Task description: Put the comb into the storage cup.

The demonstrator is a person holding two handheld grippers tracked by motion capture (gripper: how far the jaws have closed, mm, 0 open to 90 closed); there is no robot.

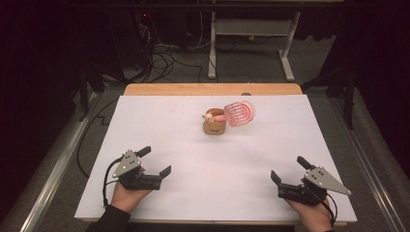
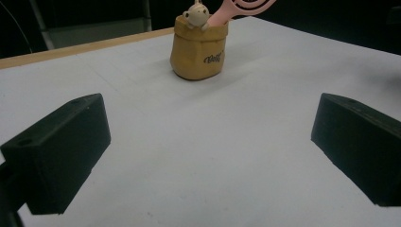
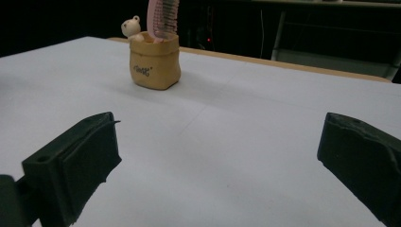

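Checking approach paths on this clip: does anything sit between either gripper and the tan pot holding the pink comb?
Nothing visible does. Bare white table lies between the left gripper, the right gripper and the tan pot with the pink comb.

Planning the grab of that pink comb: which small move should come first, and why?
Probably ease the right tool forward toward the pink comb. Both tools rest open near the table edge, and the comb leans out of the tan holder to the right.

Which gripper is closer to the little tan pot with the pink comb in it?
Left, though only slightly. The left gripper sits near and left of the pot; the right gripper sits near and right, a bit farther off. Both jaws stand open.
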